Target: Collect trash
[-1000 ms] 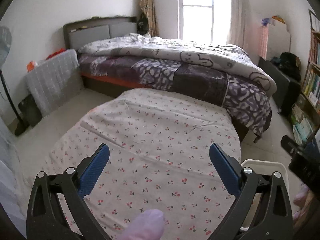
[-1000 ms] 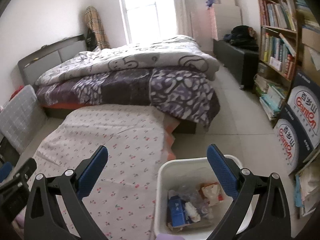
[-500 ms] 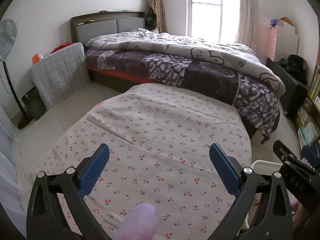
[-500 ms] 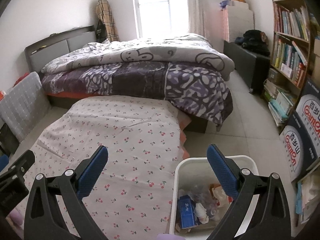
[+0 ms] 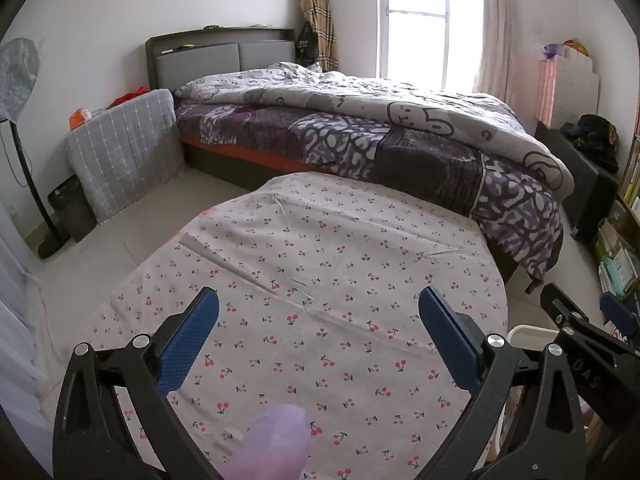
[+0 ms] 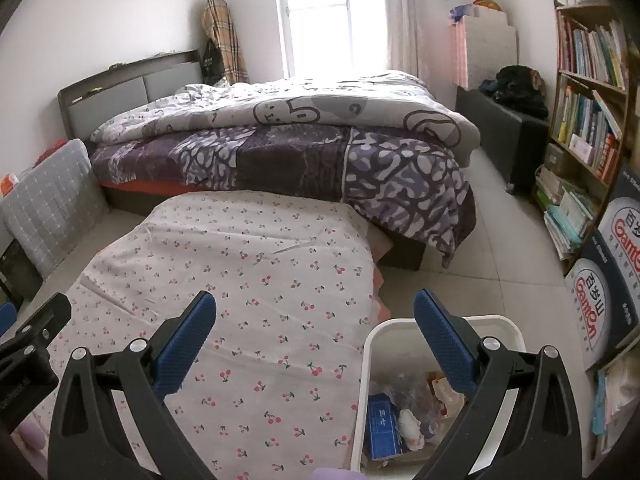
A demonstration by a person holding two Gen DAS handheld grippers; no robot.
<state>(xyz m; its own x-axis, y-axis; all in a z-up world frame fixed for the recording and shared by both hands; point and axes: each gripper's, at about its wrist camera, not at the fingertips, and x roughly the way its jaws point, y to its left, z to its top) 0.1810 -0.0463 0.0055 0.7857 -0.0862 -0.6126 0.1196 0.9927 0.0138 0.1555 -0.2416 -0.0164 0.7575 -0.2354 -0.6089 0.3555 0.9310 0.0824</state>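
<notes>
**Both grippers empty and wide open; the trash lies in the bin under the right one**

The right gripper [image 6: 314, 344] has its blue-padded fingers [image 6: 186, 340] spread wide, with nothing between them and nothing touching the pads. Its right finger hangs over the white bin [image 6: 370, 360], which stands on the floor just beside the right edge of the counter [image 6: 248, 280] with its cherry-print cloth. In the bin lies the collected trash [image 6: 404, 412]: a blue carton, crumpled wrappers and some clear plastic, piled loosely with no clear long axis.

The left gripper [image 5: 318, 340] is spread just as wide and holds nothing. It hovers over the middle of the cloth, and only a sliver of the bin's rim [image 5: 528, 330] shows at its right, past the right gripper's body. A pale purple fingertip [image 5: 272, 444], apparently gloved, shows at the bottom of this view.

No loose trash is visible on the cloth in either view, nor on the bit of floor that shows. The bin lies down and to the right of both grippers, and the right one is clearly the nearer. Judging from this, the counter seems cleared, and any further piece would have to be found outside these views.
</notes>
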